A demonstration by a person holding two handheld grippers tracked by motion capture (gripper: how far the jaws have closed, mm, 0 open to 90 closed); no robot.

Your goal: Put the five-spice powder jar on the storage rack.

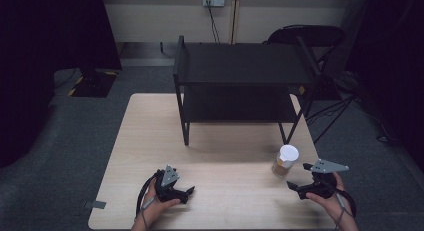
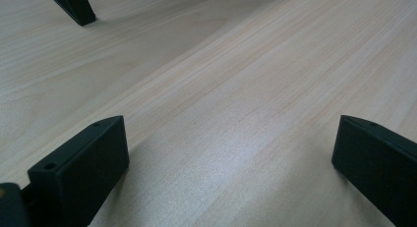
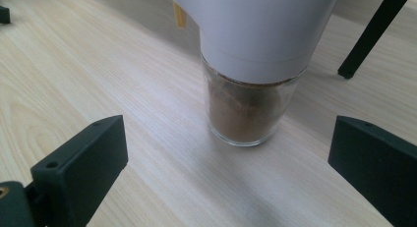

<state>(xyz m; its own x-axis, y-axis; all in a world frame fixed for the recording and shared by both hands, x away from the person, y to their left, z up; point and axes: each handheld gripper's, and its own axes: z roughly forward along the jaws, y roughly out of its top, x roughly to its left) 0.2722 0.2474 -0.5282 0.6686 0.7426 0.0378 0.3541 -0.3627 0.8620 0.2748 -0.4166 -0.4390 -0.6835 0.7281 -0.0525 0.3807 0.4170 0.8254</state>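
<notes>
The right gripper is facing the jar, fingers spread wide, grasping nothing; it should be closing squarely on the glass below the white lid. The left gripper, fingers released, is idling on the desk.

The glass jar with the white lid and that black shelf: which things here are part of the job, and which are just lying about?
Part of the job:
- glass jar of brown powder, white lid, right in front of the open right hand-held gripper
- left hand-held gripper, open over bare table

Just lying about:
- black shelf at the table's far end
- black chair behind it
</notes>
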